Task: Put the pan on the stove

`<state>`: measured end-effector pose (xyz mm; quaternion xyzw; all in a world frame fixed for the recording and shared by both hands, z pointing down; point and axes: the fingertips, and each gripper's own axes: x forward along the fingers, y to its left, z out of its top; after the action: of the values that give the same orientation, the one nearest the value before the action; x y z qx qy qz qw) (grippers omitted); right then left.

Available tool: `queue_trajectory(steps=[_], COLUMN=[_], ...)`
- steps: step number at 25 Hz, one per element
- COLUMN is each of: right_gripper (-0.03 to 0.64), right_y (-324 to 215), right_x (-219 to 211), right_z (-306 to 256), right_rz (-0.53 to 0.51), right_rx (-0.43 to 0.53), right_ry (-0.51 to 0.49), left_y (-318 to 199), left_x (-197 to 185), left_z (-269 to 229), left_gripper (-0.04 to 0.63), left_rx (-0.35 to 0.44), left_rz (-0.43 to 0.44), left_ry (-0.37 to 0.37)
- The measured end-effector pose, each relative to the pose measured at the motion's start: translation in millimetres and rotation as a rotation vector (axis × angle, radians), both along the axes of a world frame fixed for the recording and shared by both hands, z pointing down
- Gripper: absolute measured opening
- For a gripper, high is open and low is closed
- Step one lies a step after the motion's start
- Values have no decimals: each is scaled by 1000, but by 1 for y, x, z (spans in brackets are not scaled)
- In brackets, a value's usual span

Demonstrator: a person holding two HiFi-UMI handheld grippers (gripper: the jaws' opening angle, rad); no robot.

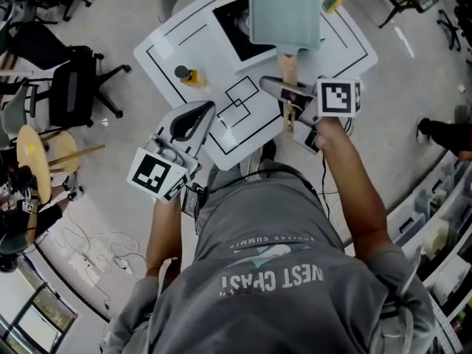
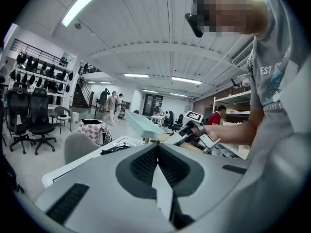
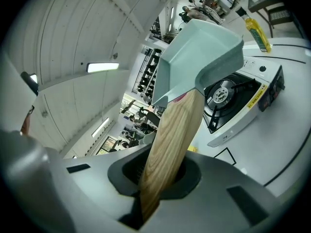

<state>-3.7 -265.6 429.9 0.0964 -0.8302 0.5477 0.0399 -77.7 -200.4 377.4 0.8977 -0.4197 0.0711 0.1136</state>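
Pale green square pan [image 1: 284, 9] held aloft by its wooden handle [image 3: 171, 144], right claw [image 3: 154, 188] clamped firmly on the wood. Not yet set down: hanging in the air above the white desk [image 1: 168, 50], pan body out ahead of the claw, long axis running along the handle and straight away from the holder toward the far side of the desk. Overlapping the stove [image 1: 230, 29] in the head view, covering most of the black top and leaving only its left part showing. Left claw [image 1: 193, 118] off to the left and closer to the body, jaws pressed together on nothing, well apart from both pan and stove; plainly a job for the right hand, the nearer of the 2. Judged from here: lowering called for, with the pan kept level and centred over the burner [image 3: 221, 95]. Only in the right claw view: the 1 burner ring and its black grate, open below and to the right of the pan, apparently with air between pan base and grate, a gap impossible to read from above. Only in the head view: a small yellow bottle [image 1: 189, 74] standing on the desk left of the stove, well clear of the likely path. From the left claw view, little more than the raised pan in side profile.
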Motion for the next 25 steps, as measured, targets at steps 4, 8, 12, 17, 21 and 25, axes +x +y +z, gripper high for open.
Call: queue_trajectory(steps=[4, 8, 12, 17, 21, 25], right_gripper=[32, 32, 32, 32, 32, 32], right_y=[-8, -14, -19, -23, -30, -34], right_x=[-4, -10, -15, -18, -19, -22], right_z=[16, 26, 36, 51, 66, 78], right_rz=[7, 8, 9, 24, 22, 26], right_rx=[-19, -32, -47, -94, -84, -99], right_ry=[28, 27, 36, 61, 96, 115], left_y=[-4, -9, -13, -16, -19, -21], left_x=[-3, -7, -9, -13, -16, -21], left_z=[7, 11, 15, 19, 25, 31], left_gripper=[-2, -2, -2, -2, -2, -2], left_rx=[-13, -22, -31, -41, -53, -64], left_rz=[-2, -1, 1, 5, 5, 4], left_ry=[3, 7, 9, 15, 19, 22])
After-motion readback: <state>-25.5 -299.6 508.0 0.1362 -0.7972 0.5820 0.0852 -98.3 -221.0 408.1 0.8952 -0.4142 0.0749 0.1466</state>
